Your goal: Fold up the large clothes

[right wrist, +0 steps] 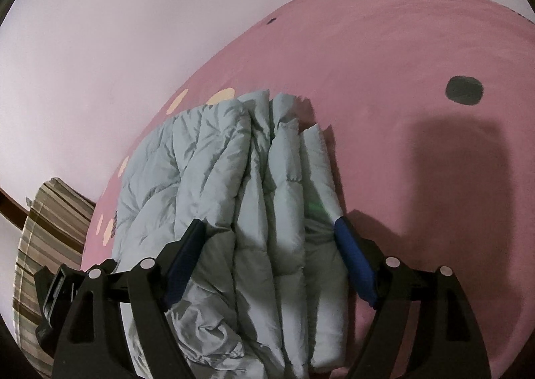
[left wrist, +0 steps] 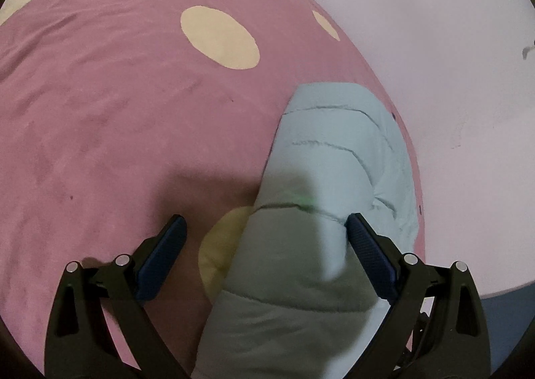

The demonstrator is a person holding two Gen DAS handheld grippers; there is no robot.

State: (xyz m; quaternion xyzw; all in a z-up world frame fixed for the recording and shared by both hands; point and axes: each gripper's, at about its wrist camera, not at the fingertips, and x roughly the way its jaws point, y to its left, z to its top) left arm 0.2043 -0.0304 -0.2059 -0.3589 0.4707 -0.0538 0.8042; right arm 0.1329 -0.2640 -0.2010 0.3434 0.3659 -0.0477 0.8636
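A pale blue quilted puffer jacket (left wrist: pixel 321 151) lies folded at the pink spotted bedspread's (left wrist: pixel 100 94) edge by the wall — both the left gripper (left wrist: pixel 265 221) and the right gripper (right wrist: pixel 267 225) stand spread around it. Only the right view shows a striped cushion (right wrist: pixel 43 238).

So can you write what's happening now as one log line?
step: folding | item: puffy jacket bunched on pink bed cover | left tool: open | right tool: open around jacket

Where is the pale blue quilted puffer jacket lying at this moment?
The pale blue quilted puffer jacket lies bunched on the pink spotted bed cover, close to the cover's edge beside the pale wall; in both wrist views it sits low and central.
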